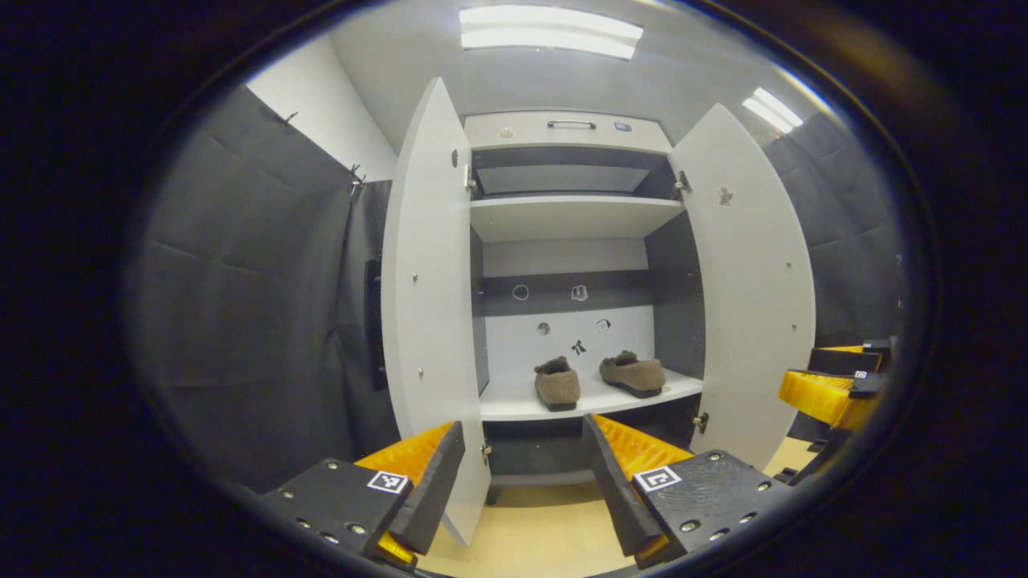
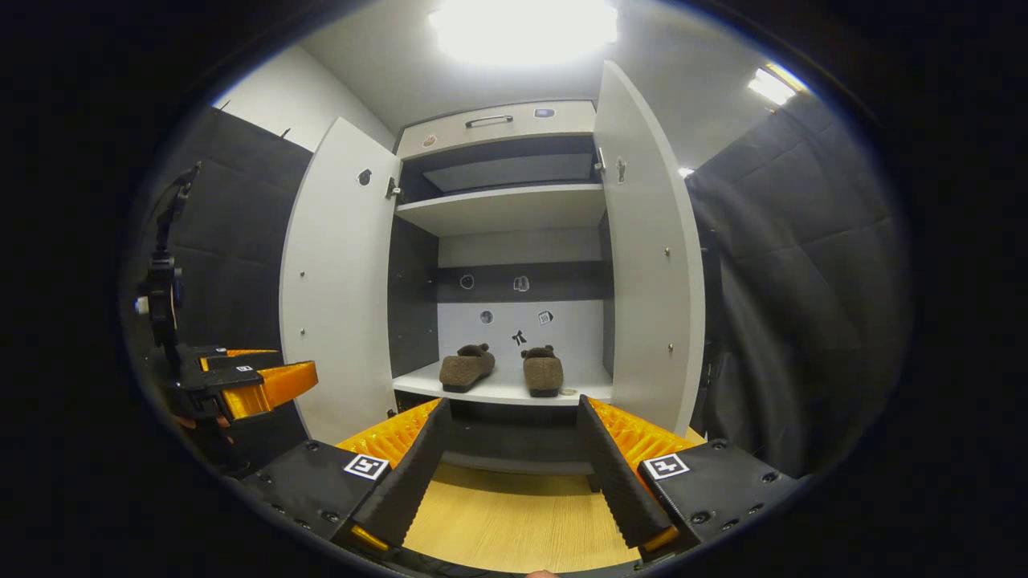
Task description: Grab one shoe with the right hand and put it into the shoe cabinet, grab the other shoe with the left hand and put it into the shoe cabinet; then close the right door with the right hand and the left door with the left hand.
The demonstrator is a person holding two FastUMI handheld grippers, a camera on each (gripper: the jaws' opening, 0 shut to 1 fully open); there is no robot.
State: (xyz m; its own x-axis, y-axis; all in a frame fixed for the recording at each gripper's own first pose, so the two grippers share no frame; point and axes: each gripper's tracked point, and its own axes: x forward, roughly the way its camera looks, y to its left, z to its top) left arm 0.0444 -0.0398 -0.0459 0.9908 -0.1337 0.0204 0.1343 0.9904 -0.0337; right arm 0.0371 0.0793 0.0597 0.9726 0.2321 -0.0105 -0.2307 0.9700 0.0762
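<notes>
Two brown fuzzy shoes stand side by side on the cabinet's lower shelf (image 1: pixel 514 405): the left shoe (image 1: pixel 557 383) and the right shoe (image 1: pixel 633 373); in the right gripper view they are the left shoe (image 2: pixel 467 367) and the right shoe (image 2: pixel 543 371). Both white doors stand wide open: the left door (image 1: pixel 430 305) (image 2: pixel 333 281) and the right door (image 1: pixel 755 297) (image 2: pixel 650 257). My left gripper (image 1: pixel 524 437) is open and holds nothing, just in front of the left door's edge. Before the cabinet, my right gripper (image 2: pixel 509 413) is open and holds nothing. Each gripper also appears in the other's view, the right gripper (image 1: pixel 835 389) and the left gripper (image 2: pixel 241 381).
The cabinet has an upper shelf (image 1: pixel 570 213) and a top drawer with a handle (image 1: pixel 572 124). Light wooden floor (image 2: pixel 514 522) lies below the grippers. Dark padded walls (image 1: pixel 241 305) close in on both sides.
</notes>
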